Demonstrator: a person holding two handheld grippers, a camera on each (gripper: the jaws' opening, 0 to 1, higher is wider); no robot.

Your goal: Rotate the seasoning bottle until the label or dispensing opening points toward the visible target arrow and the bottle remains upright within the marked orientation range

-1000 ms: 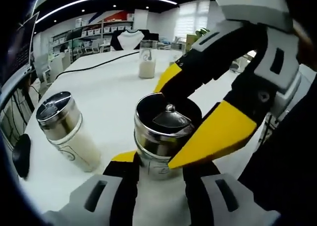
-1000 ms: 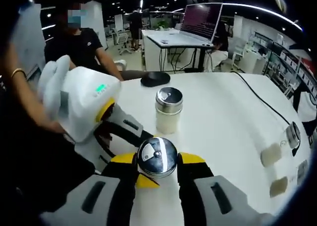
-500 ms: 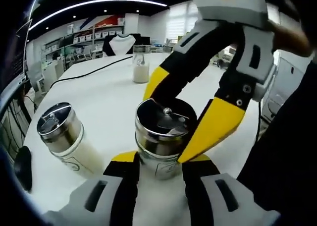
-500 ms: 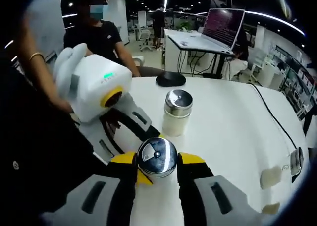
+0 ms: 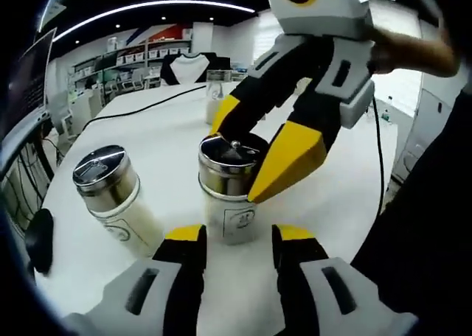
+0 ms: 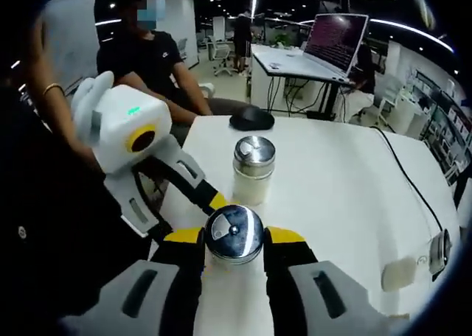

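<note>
The seasoning bottle [image 5: 227, 196] stands upright on the white table [image 5: 162, 137]: a steel cap over a glass body of white powder. My right gripper [image 5: 247, 148] comes down from the upper right, shut on the cap. In the right gripper view its yellow tips [image 6: 234, 236] clamp the round cap [image 6: 234, 231] from both sides. My left gripper [image 5: 240, 234] is open, and the bottle's base stands just past its tips without clear contact. One of the left gripper's fingers [image 6: 215, 201] shows beside the cap in the right gripper view.
A second, similar bottle [image 5: 110, 196] [image 6: 253, 169] stands close by. A jar [image 5: 217, 93] and a black cable [image 5: 140, 107] lie farther off. A black puck [image 6: 251, 117] sits at the table edge near a seated person [image 6: 147, 63]. A laptop [image 6: 335, 37] is on another desk.
My left gripper has drawn back, so the bottle now stands past its tips instead of between its jaws. The right gripper keeps its hold on the cap.
</note>
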